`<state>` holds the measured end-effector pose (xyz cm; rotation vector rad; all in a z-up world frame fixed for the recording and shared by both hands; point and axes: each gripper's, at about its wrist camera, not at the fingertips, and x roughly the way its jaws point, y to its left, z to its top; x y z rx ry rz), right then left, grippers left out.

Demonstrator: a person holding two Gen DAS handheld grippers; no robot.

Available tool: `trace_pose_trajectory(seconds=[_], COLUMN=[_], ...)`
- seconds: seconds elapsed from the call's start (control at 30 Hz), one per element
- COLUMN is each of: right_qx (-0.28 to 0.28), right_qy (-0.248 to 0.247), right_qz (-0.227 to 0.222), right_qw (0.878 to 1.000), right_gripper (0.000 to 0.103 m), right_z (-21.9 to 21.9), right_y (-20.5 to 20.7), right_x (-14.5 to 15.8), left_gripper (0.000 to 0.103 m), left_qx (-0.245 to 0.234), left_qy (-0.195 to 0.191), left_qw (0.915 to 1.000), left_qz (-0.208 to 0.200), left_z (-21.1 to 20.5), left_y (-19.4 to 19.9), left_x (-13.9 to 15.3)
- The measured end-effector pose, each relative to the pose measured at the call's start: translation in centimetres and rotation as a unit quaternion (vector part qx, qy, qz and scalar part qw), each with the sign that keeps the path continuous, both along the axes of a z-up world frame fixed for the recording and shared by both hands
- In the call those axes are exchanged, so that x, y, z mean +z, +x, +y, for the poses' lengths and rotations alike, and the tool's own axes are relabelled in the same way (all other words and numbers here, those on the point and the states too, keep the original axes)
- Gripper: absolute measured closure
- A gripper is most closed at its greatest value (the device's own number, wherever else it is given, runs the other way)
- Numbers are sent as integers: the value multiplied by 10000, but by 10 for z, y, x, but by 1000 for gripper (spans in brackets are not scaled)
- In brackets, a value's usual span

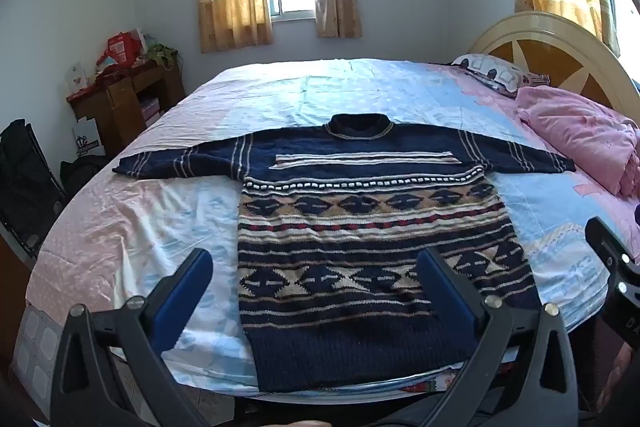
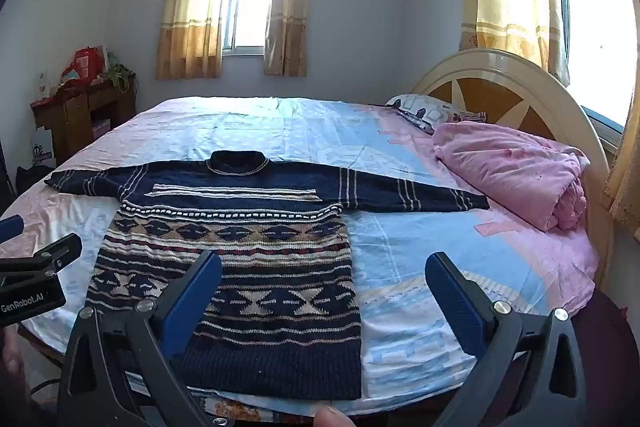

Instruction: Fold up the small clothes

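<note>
We stood at the foot of a bed [image 1: 168, 131] in a bedroom with curtained windows. The sweater [image 1: 360, 227] lay flat on the bed's sheet, collar toward the far side, hem at the near edge, both sleeves spread straight out. A pink blanket [image 1: 580, 139] was heaped beyond the sweater's right sleeve, near the headboard.

We judged the hem so close to the near edge that a careless tug could slide the knit off the bed, and a folded right sleeve might catch the blanket.

Both tools hovered above the sweater's hem, tilted downward. The left tool [image 1: 320, 275] stood wide with nothing between its jaws, straddling the sweater's left hem corner; the right tool [image 2: 324, 279] was equally wide and empty, over the right hem corner.
</note>
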<state>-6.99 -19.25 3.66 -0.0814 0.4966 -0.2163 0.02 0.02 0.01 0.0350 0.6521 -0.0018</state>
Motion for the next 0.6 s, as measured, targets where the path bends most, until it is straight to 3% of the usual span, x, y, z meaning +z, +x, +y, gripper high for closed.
trace_pose_trajectory(seconds=[0.6], right_qx=[-25], right_qy=[23], right_qz=[152], right_qw=[9999], right_gripper=[1], right_z=[4], right_y=[4], right_x=[-9], left_gripper=[0], left_qx=[-3], left_qy=[-20], left_qw=[10000], left_qz=[67], left_z=[-2], left_y=[2], left_x=[-7])
